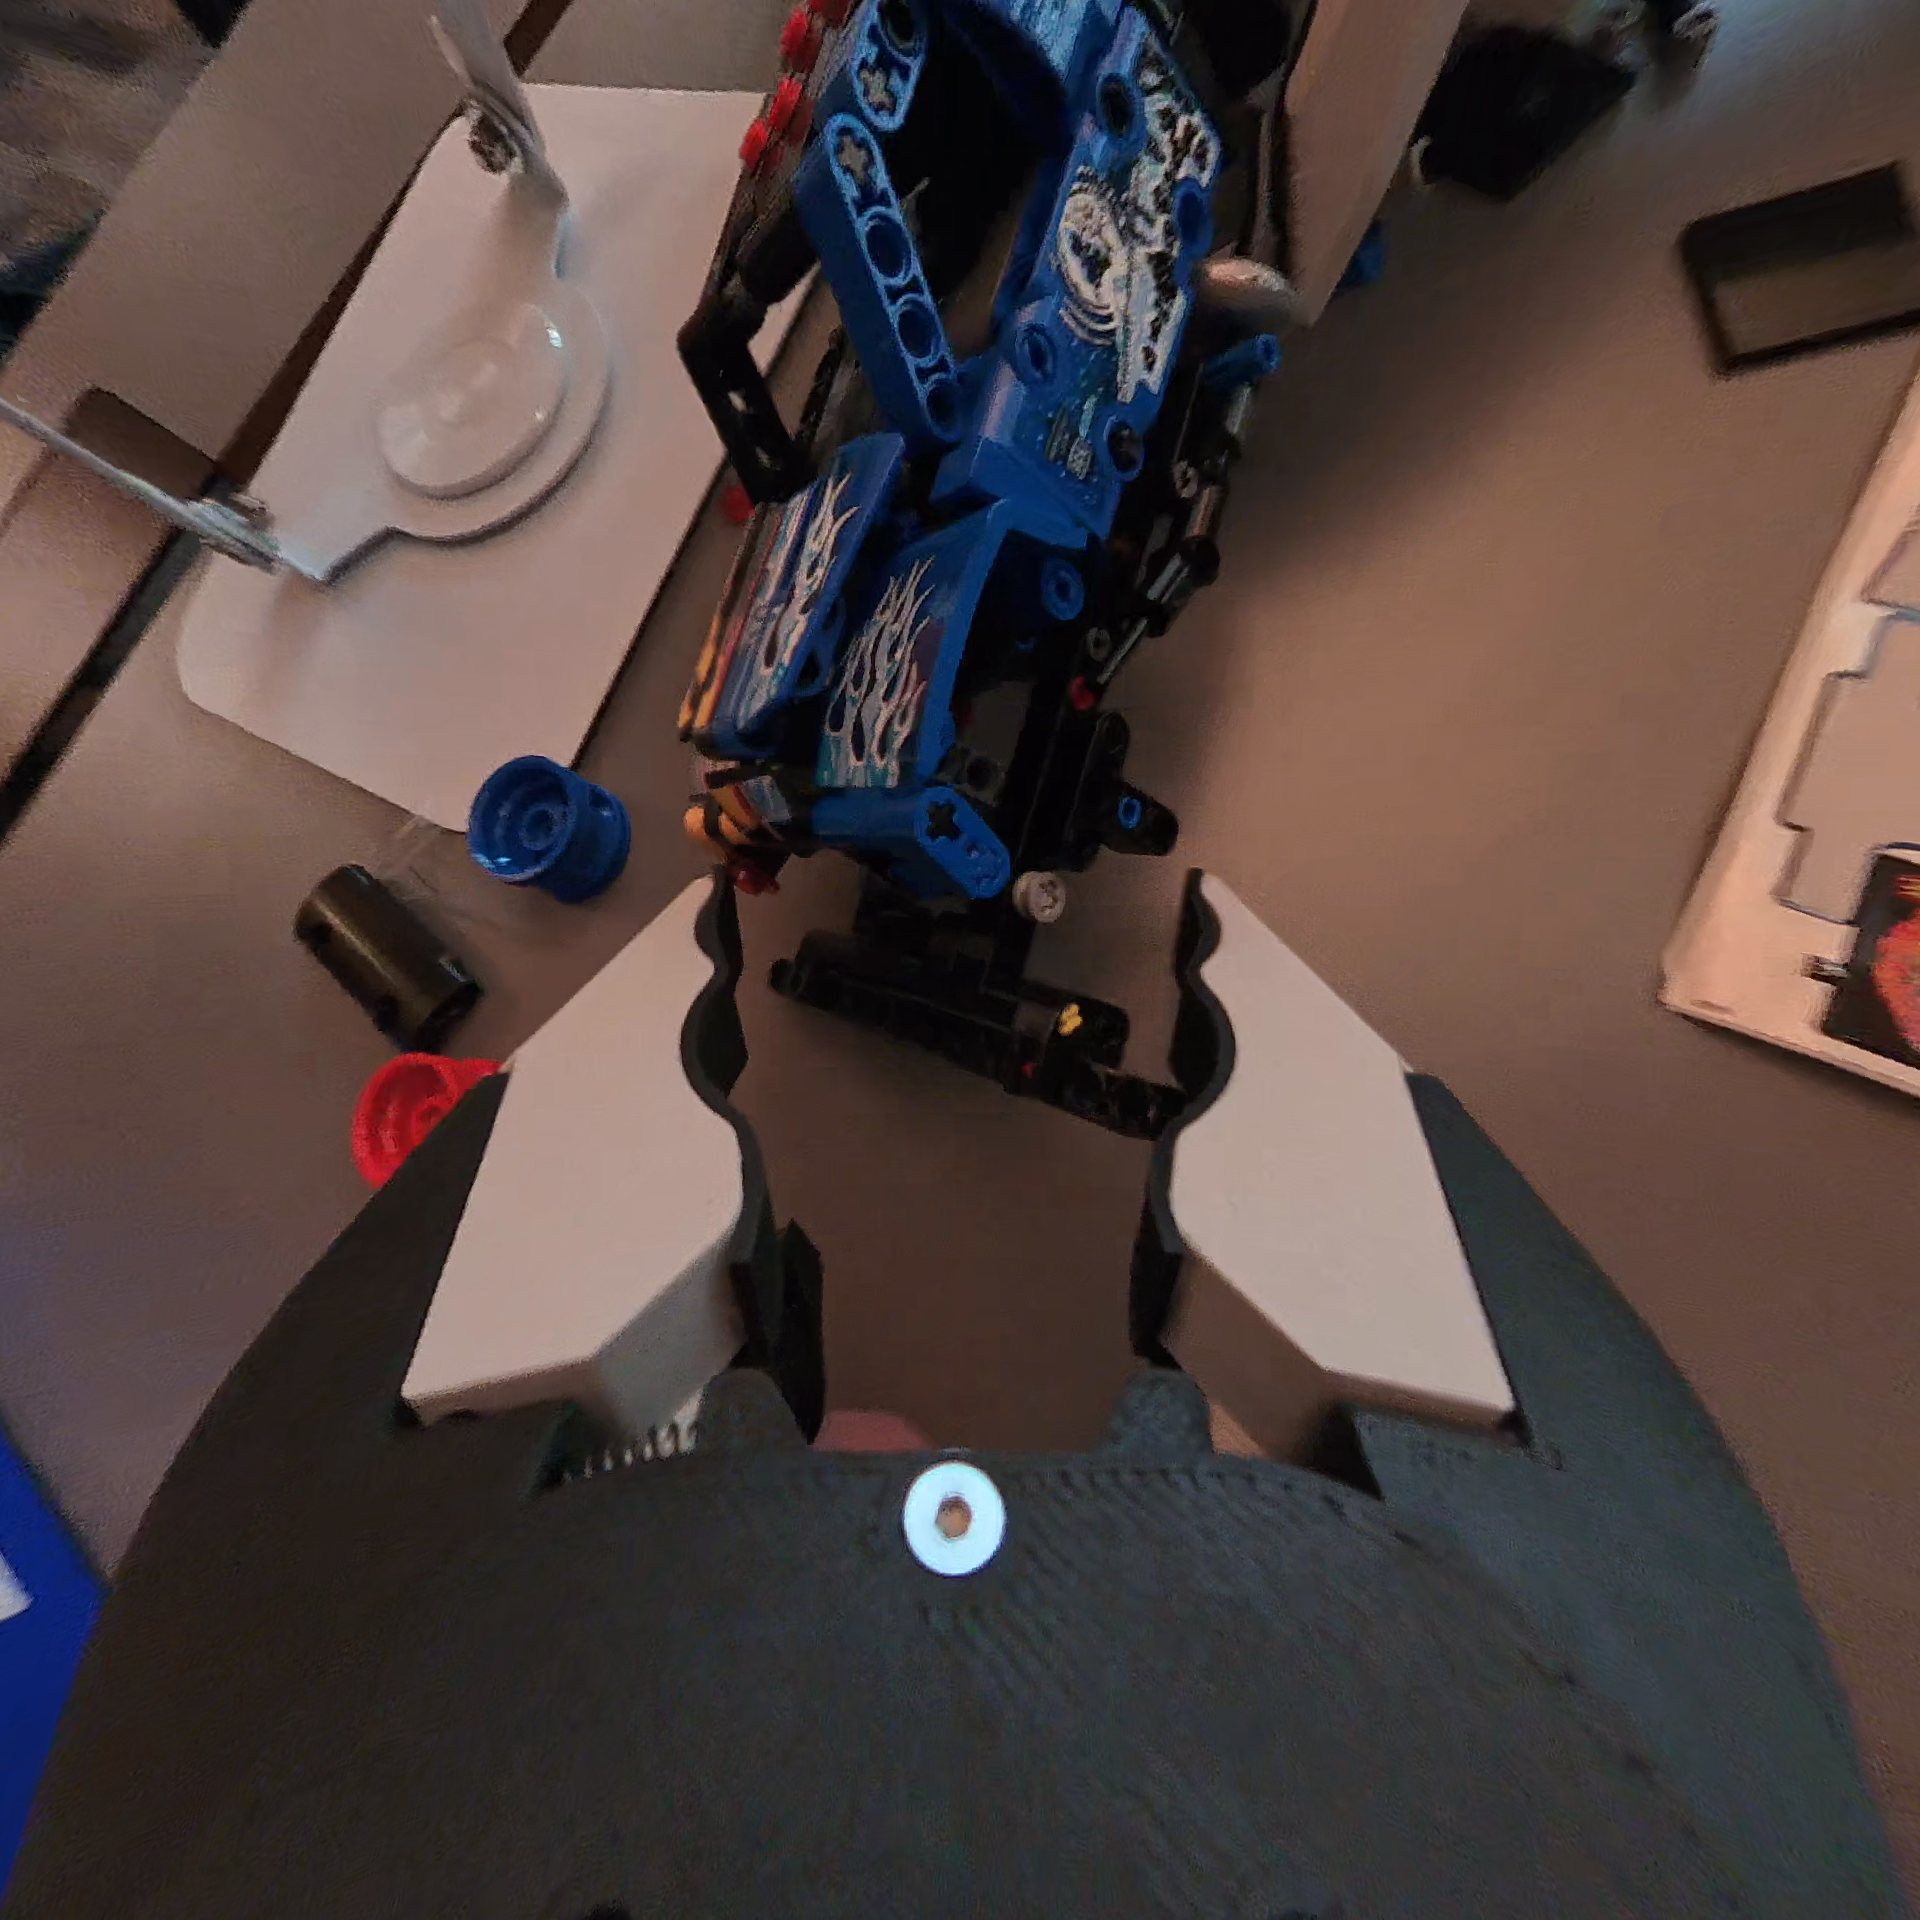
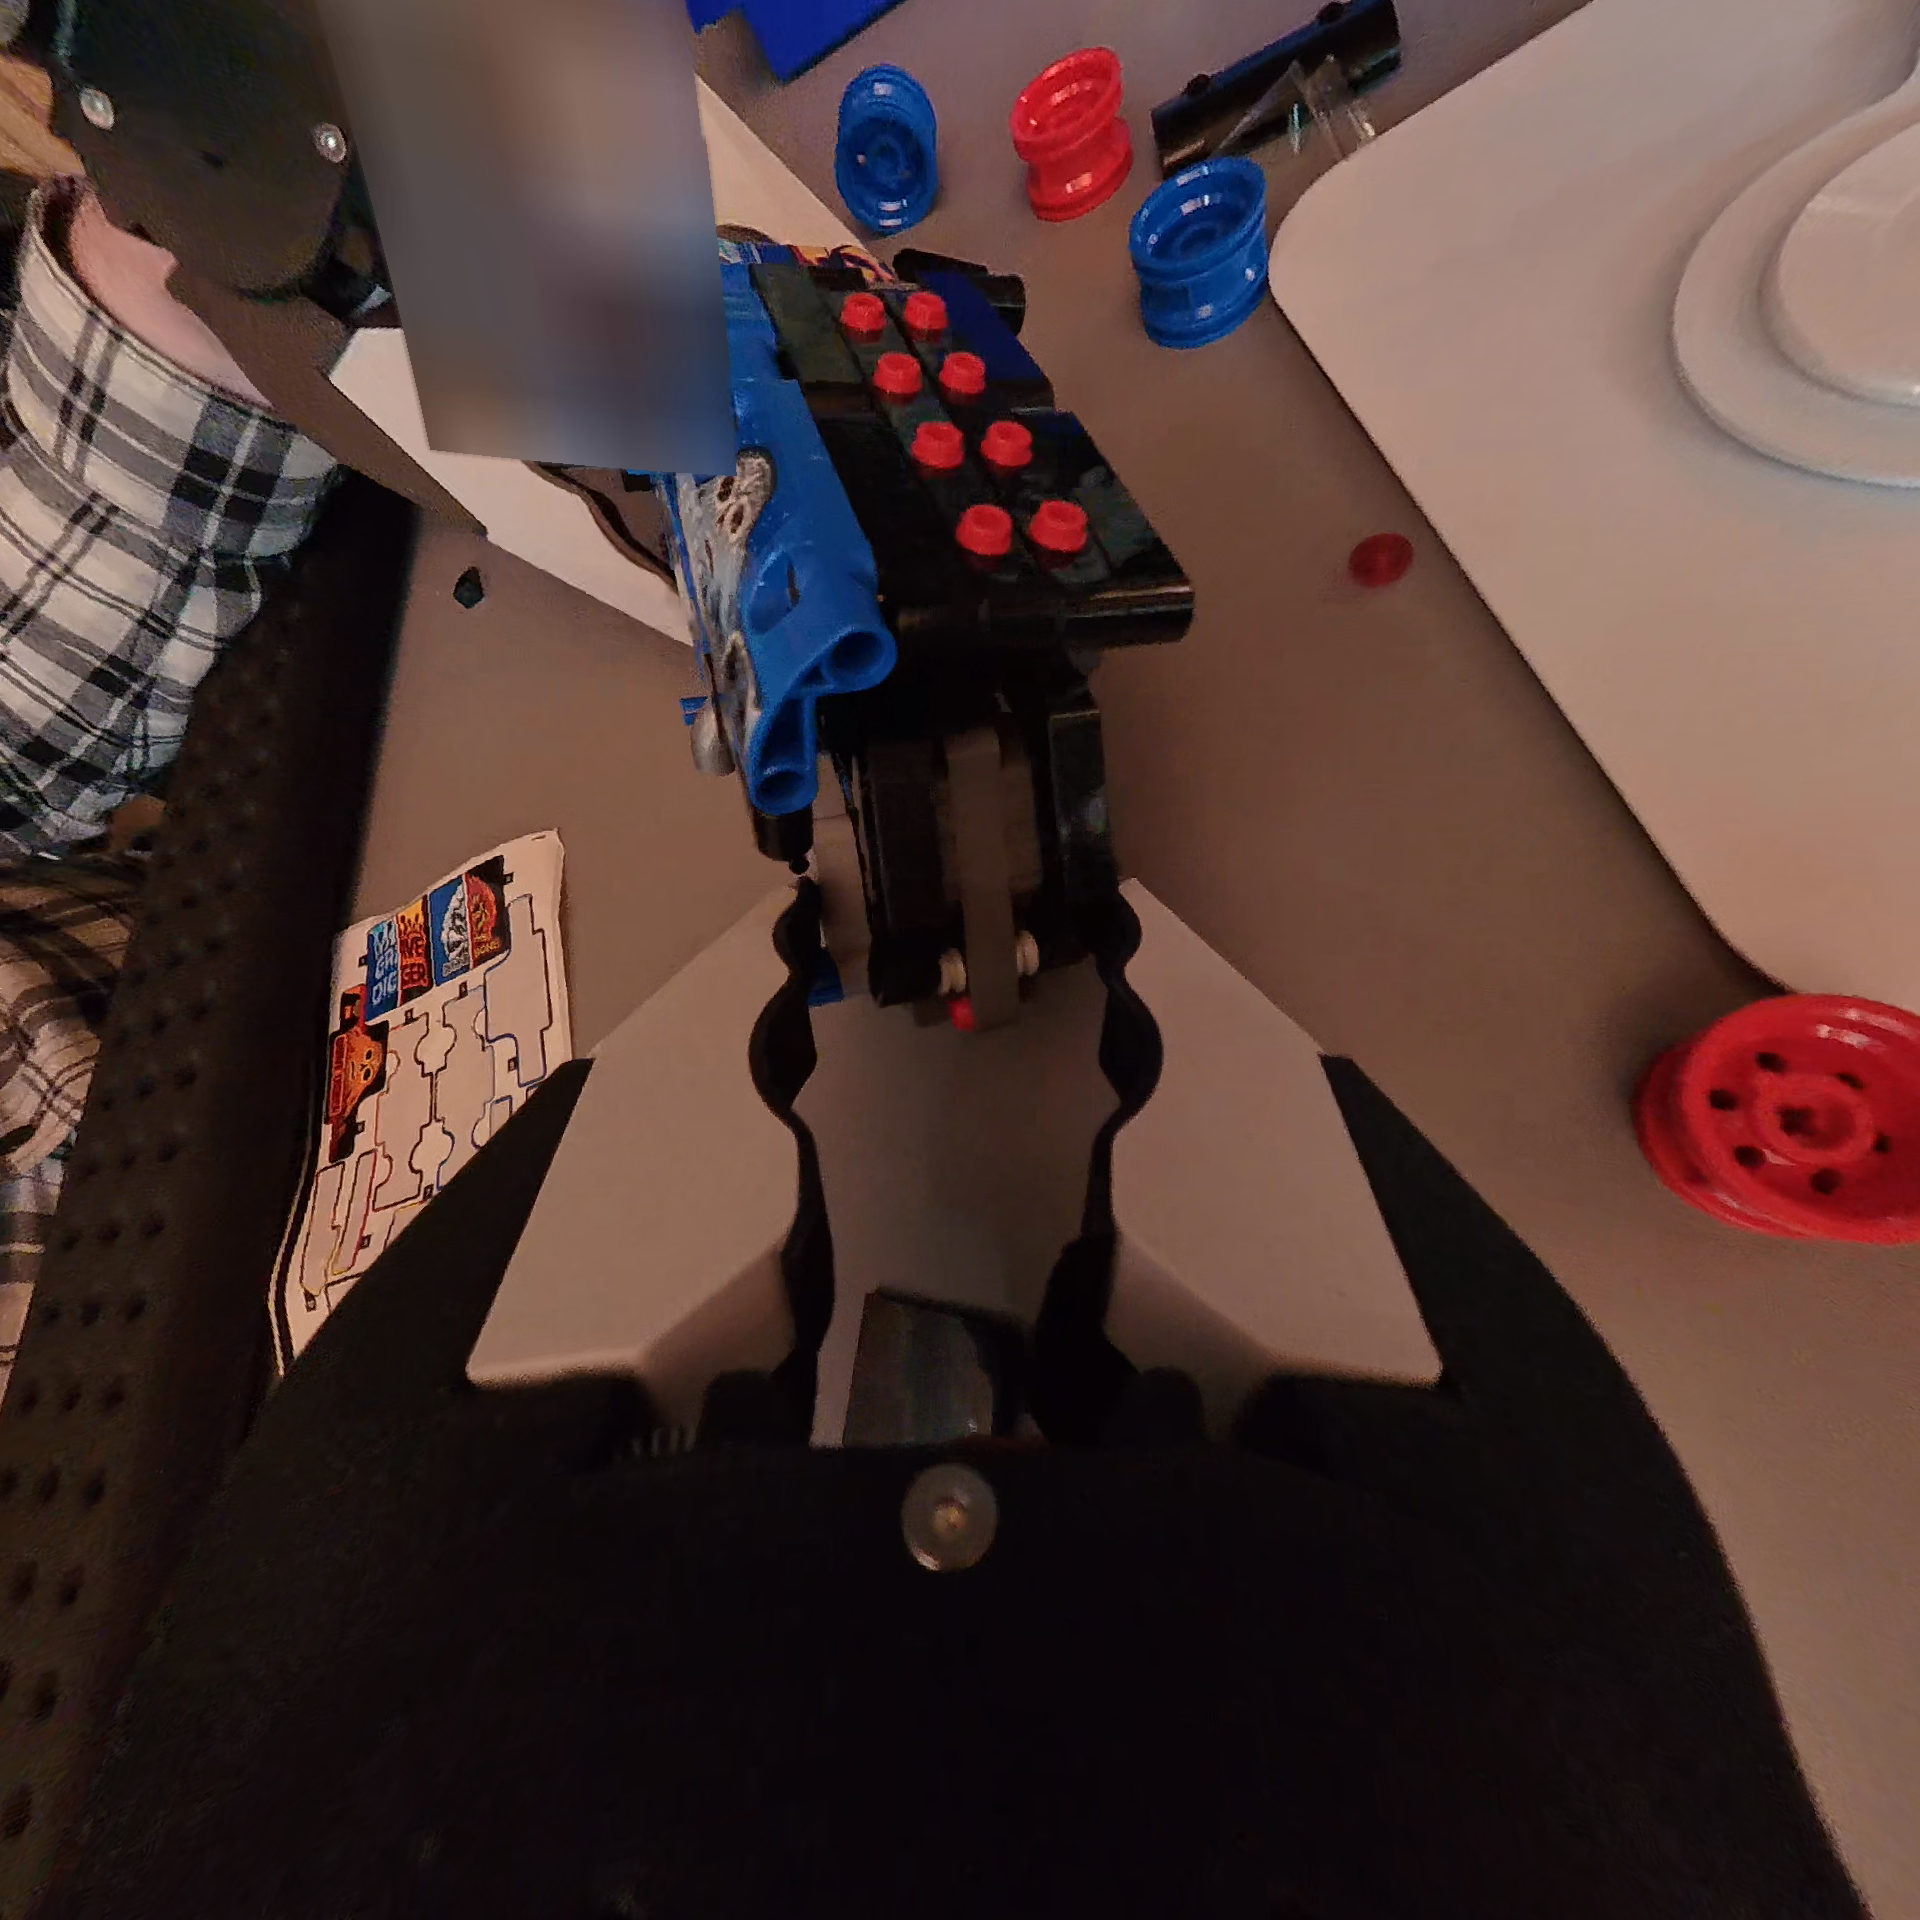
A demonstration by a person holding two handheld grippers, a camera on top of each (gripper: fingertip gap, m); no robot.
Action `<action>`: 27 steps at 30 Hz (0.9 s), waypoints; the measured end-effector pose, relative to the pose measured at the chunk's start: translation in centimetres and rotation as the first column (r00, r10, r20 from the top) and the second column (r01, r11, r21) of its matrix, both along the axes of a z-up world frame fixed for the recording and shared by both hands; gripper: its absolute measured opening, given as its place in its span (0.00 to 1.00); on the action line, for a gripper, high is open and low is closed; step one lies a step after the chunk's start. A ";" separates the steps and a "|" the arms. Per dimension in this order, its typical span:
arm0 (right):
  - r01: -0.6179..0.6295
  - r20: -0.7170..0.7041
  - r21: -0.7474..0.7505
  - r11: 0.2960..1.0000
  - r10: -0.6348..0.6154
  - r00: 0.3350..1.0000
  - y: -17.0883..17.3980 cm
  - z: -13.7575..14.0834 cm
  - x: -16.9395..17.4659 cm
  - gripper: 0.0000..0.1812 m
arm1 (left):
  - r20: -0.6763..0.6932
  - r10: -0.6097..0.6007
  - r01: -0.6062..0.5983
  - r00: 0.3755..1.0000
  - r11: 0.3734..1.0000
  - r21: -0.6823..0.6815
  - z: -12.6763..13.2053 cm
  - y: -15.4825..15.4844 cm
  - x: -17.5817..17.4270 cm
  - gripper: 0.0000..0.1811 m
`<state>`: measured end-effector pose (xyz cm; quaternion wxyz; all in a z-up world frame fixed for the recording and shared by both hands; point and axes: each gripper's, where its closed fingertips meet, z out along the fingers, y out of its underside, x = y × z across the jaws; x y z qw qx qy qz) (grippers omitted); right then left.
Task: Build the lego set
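The grey surface (image 1: 1455, 727) carries everything, and largest upon it is a white board (image 1: 436, 582) with a clear domed stand (image 1: 488, 405) on it, at the left of the left wrist view. Next in size is the lego truck (image 1: 935, 499) — a blue and black body with flame-printed panels and a black bed studded with red pins — which is lifted at one end and lies between the two claws. The right claw (image 2: 951, 935) grips the truck's black rear end, its wavy fingers (image 2: 790, 997) pressed on either side of that block. The left claw (image 1: 956, 935) stands wide, its fingers (image 1: 717, 997) on either side of the black axle frame at the truck's front, and whether they touch it I cannot tell. A white sticker sheet (image 2: 436, 1060) lies flat near the surface's dark perforated edge, beside a plaid sleeve (image 2: 125, 499). Loose wheel hubs are scattered about — a red hub (image 2: 1797, 1122) just beside the board's corner, two blue hubs (image 2: 1200, 255) and another red one (image 2: 1070, 130) beyond the truck. A black cylindrical piece (image 1: 384, 956) lies near the blue hub (image 1: 545, 826) in the left wrist view. Smallest is a lone red stud (image 2: 1380, 559) on the surface beside the board.
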<state>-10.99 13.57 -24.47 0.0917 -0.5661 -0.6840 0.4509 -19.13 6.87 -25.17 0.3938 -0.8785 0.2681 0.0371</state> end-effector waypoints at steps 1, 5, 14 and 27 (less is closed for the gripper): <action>0.003 0.005 -0.012 1.000 -0.003 1.000 0.1 0.0 0.1 0.28 | -0.026 0.001 -0.001 1.000 1.000 0.009 0.0 0.2 -0.2 0.44; 0.008 -0.002 -0.053 0.999 -0.008 1.000 0.2 0.0 0.0 0.28 | -0.036 0.016 -0.014 0.999 0.998 0.056 0.6 0.6 -0.5 0.40; 0.019 -0.015 -0.069 0.997 -0.020 1.000 0.4 0.3 0.0 0.27 | -0.033 0.056 -0.051 0.998 0.990 0.133 1.8 1.3 -1.2 0.22; 0.028 -0.062 -0.117 0.993 -0.035 0.997 0.7 1.4 -0.1 0.25 | -0.037 0.078 -0.074 0.996 0.992 0.099 -0.2 1.1 -2.4 0.35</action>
